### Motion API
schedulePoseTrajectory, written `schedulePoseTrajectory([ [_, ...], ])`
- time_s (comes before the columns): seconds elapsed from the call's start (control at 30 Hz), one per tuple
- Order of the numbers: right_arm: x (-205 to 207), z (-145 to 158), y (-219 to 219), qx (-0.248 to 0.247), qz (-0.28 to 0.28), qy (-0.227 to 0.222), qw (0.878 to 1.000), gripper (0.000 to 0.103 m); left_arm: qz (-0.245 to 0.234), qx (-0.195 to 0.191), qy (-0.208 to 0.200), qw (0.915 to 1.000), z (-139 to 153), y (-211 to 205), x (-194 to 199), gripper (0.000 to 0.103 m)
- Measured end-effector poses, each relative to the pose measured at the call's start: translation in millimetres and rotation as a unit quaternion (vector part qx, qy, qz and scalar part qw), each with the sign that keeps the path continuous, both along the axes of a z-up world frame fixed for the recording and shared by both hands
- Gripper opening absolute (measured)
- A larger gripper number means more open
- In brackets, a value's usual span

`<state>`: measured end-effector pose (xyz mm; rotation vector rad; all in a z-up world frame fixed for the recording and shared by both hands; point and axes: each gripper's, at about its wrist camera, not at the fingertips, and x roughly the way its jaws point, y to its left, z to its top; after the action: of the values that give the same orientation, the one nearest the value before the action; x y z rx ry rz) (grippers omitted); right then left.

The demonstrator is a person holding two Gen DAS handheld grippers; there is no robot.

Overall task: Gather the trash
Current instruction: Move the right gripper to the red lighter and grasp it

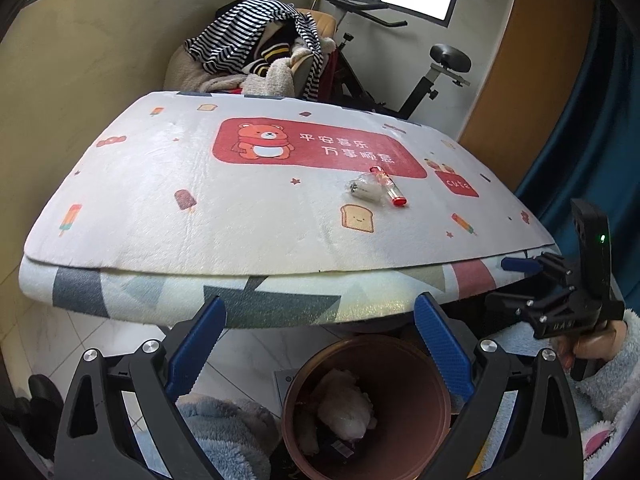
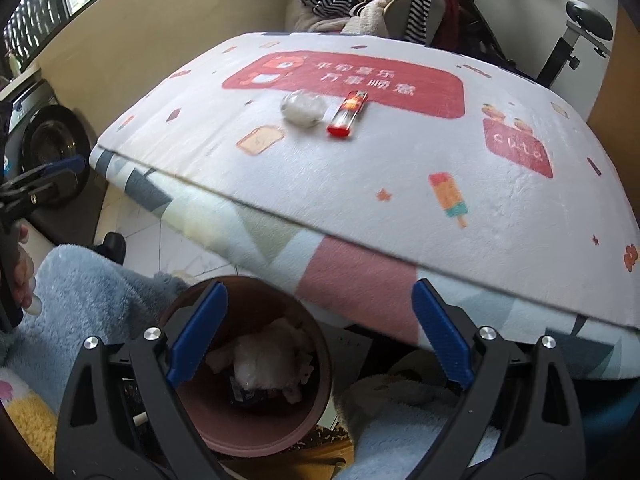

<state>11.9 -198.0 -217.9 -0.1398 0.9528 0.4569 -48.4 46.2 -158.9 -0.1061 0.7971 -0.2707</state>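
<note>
Bin [image 1: 366, 408] below the counter [image 1: 160, 184] edge already held white wadded trash, so the task was partly done. Two pieces were left on the counter: a crumpled clear wrapper [image 1: 365, 189] and a red-capped tube [image 1: 390, 191], touching, well back from the near edge. Left tongs [image 1: 318, 356] and right tongs [image 2: 320, 344] both were released, empty, over the bin. Judged: two pickups remaining.

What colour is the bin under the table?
The bin is pinkish-brown, clearest in the left wrist view.
</note>
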Motion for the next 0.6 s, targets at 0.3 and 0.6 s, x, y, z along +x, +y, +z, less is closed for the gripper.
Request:
schedulePoseTrajectory([
  [0.3, 69.4, 6.7, 1.2, 0.022, -0.012, -0.015, 1.0, 0.055, 0.0, -0.001, 0.021, 0.9998, -8.4, -10.2, 42.8, 0.093],
  [0.6, 159.3, -4.1, 18.8, 0.041, -0.036, 0.023, 0.998, 0.043, -0.008, -0.003, 0.008, 0.9999, -3.5, -21.6, 85.2, 0.093],
])
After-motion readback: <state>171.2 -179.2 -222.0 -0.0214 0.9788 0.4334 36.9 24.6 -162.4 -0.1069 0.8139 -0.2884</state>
